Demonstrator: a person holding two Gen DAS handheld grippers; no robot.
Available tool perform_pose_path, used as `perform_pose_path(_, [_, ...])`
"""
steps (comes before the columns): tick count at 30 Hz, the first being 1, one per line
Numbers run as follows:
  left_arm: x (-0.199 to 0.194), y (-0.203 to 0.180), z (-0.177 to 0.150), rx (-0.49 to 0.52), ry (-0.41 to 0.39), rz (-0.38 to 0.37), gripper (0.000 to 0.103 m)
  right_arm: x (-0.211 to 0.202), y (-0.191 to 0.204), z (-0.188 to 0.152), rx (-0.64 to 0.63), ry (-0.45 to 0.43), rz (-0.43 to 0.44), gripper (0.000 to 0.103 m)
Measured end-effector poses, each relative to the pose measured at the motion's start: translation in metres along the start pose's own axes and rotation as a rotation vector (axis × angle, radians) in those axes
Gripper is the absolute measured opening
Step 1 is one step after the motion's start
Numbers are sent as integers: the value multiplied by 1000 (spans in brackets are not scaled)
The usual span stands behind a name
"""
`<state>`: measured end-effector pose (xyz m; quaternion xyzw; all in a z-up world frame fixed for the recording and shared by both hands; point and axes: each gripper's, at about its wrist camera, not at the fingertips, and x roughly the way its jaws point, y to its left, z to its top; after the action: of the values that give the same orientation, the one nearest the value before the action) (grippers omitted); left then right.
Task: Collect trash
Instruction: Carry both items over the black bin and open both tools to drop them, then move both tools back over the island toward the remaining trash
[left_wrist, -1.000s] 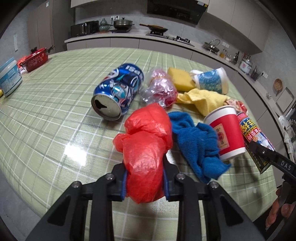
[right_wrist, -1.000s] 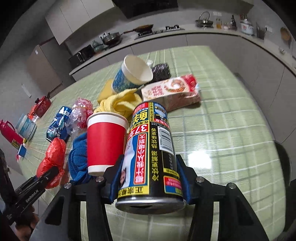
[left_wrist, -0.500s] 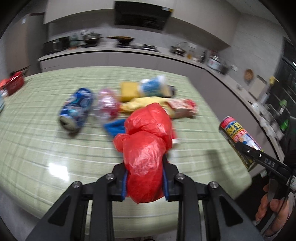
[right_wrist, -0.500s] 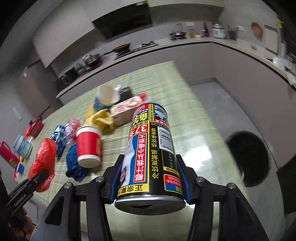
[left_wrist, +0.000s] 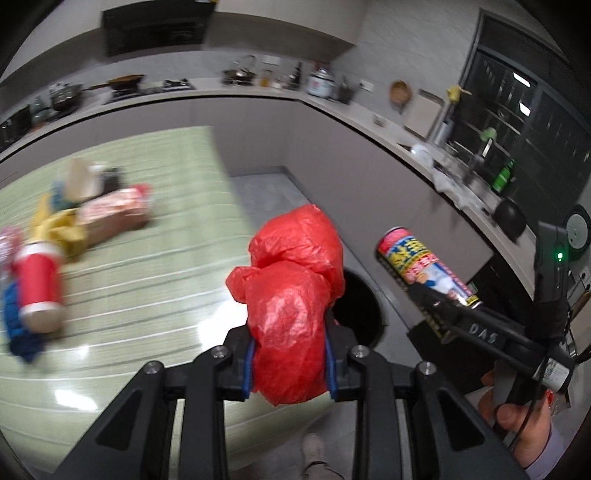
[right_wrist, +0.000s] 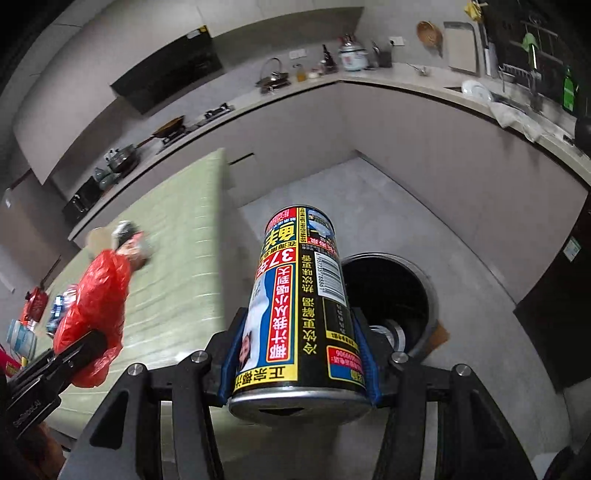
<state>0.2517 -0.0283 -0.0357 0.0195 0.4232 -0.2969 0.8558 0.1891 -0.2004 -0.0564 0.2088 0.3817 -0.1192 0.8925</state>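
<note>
My left gripper (left_wrist: 290, 360) is shut on a crumpled red plastic bag (left_wrist: 291, 295), held over the table's right edge. My right gripper (right_wrist: 297, 363) is shut on a tall black and yellow drink can (right_wrist: 301, 302), which also shows at the right of the left wrist view as the drink can (left_wrist: 428, 271). A round black trash bin (right_wrist: 391, 295) stands open on the floor just beyond the can; some trash lies at its bottom. In the left wrist view the bin (left_wrist: 360, 310) is partly hidden behind the bag.
On the green checked table (left_wrist: 147, 280) lie a red paper cup (left_wrist: 38, 288), a blue cloth (left_wrist: 14, 325), a yellow cloth (left_wrist: 61, 229) and a snack packet (left_wrist: 114, 214). Kitchen counters (right_wrist: 406, 85) ring the grey floor (right_wrist: 369, 206). A person's hand (left_wrist: 517, 417) grips the right gripper's handle.
Both grippers have swung right, away from the pile on the table toward the floor bin, each still holding its item. The bin has come into view.
</note>
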Motion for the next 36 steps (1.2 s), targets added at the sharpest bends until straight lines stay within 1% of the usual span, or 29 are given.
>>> perform_pose_path(3, [44,-45,6,-24,44,-23,30,13,-57,19,2,35,-9,55])
perform_pose_path(6, [83,-78,5,-46,82,-18,30,32,-97,32,-24,69,-16,55])
perform_pose_path(7, [97,-85,4,-56,97,-14,30,40,-102,37,-30,80,-13,55])
perform_pose_path(9, [126,-94,-2,-76,130,12,30,62,-122,39,-48,113,-4,55])
perform_pose_path(11, [158,-94,-9,-104,169,49,30,83,-135,36,-56,151,8,55])
perform_pose_path(15, [203,-90,-21,-133,248,96,31,122,-158,34,-74,216,36,55])
perform_pose_path(17, [229,-90,-24,-132,294,109,36,134,-163,35,-83,231,43,55])
perform_pose_path(18, [242,-90,-24,-131,320,121,42,141,-166,37,-89,238,47,55])
perform_pose_path(19, [253,-90,-24,-133,350,150,52,146,-168,37,-93,245,49,55])
perform_pose_path(20, [261,-88,-23,-144,373,180,58,153,-168,36,-101,254,53,55])
perform_pose_path(21, [261,-84,-22,-162,375,199,65,162,-168,36,-115,268,58,55])
perform_pose_path(23, [260,-79,-16,-194,338,242,72,179,-167,33,-136,293,76,55])
perform_pose_path(24, [259,-76,-14,-200,321,254,78,189,-165,31,-149,306,82,55])
perform_pose_path(25, [258,-72,-13,-207,313,261,80,198,-160,27,-162,320,84,56])
perform_pose_path(27, [253,-64,-12,-229,293,287,80,220,-154,22,-193,358,84,57])
perform_pose_path(28, [251,-61,-11,-242,282,289,80,227,-152,20,-201,364,85,63])
perform_pose_path(30, [248,-59,-7,-259,268,302,80,237,-150,21,-209,360,80,67])
perform_pose_path(33, [234,-60,-2,-279,242,312,80,235,-154,29,-182,338,79,67])
perform_pose_path(34, [230,-63,-3,-280,238,306,80,231,-155,35,-169,327,78,67])
perform_pose_path(36, [217,-73,4,-275,233,295,80,216,-156,49,-143,290,80,67])
